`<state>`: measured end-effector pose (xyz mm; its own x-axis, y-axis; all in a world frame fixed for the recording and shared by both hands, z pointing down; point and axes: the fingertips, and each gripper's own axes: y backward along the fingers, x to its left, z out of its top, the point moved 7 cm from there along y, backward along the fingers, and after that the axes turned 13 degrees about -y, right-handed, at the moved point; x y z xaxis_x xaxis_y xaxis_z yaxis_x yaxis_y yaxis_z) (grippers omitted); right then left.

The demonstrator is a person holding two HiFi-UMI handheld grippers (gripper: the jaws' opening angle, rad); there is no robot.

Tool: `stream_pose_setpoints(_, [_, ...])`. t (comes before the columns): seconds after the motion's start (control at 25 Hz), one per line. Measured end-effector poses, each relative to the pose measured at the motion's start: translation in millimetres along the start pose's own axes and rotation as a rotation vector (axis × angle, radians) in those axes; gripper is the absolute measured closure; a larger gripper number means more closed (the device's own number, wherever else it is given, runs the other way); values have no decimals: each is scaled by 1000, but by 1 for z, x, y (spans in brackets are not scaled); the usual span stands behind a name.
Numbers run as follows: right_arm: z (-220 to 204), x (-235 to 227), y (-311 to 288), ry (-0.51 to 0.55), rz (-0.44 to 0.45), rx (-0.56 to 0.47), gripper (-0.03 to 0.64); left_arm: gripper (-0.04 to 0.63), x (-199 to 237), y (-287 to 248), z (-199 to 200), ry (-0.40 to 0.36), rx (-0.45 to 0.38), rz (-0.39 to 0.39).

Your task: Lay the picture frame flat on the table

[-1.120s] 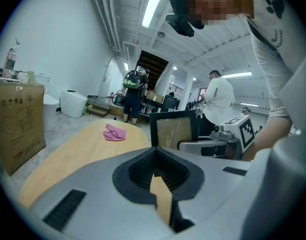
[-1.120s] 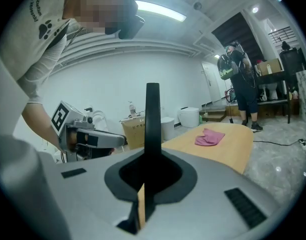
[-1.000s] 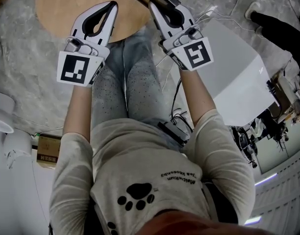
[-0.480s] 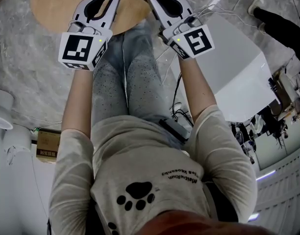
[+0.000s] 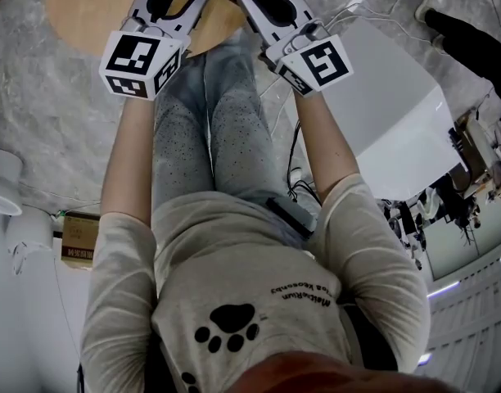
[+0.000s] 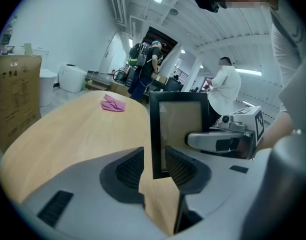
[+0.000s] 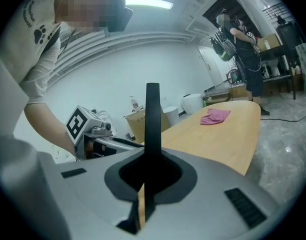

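The picture frame [image 6: 180,119] was held upright by the near edge of the table [image 6: 78,129], so laying it down was judged barely begun. The right gripper [image 7: 152,171] was clamped on one side. The left gripper [image 6: 155,168] had just been opened, the other side standing loose between its jaws. Next, the frame needed tipping flat. Since a second earlier, both grippers had been lowered tableward.
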<state>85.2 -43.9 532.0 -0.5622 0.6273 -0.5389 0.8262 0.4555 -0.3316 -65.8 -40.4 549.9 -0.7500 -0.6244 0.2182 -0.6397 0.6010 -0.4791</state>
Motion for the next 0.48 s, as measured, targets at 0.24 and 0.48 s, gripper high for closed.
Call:
stream_pose_setpoints(0.24, [-7,-8,-3,-33,15,26,598,466,2,-14,-6,41,17,-23])
stream_pose_setpoints(0.48, [-12,-12,-10,-44,32,57,598,466,14,-16,-8,41,28,-53])
